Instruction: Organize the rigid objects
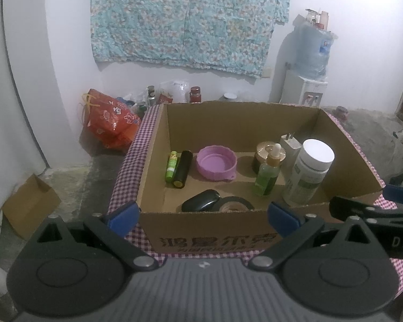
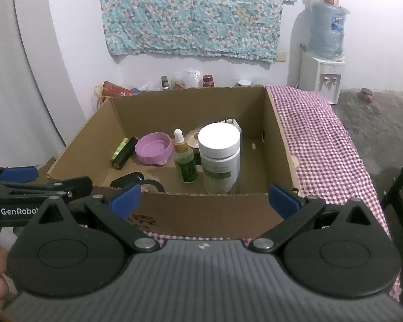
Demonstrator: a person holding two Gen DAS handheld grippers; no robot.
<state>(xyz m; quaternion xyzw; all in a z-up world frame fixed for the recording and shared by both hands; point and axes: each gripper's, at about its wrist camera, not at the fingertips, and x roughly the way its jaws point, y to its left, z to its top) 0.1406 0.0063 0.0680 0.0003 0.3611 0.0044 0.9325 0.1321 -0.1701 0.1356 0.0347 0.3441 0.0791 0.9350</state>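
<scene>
1. The left gripper (image 1: 202, 218) hovered in front of the cardboard box (image 1: 255, 107), before its near wall, jaws spread wide and holding nothing.
2. The right gripper (image 2: 204, 201) hovered before the same wall, jaws equally wide and empty.
3. Both sat side by side, level, pointing toward the box.

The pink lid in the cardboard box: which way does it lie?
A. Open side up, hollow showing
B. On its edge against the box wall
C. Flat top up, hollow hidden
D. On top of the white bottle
A: the pink lid rests on the cardboard box floor with its hollow inside and rim facing up, apart from the white bottle.
</scene>
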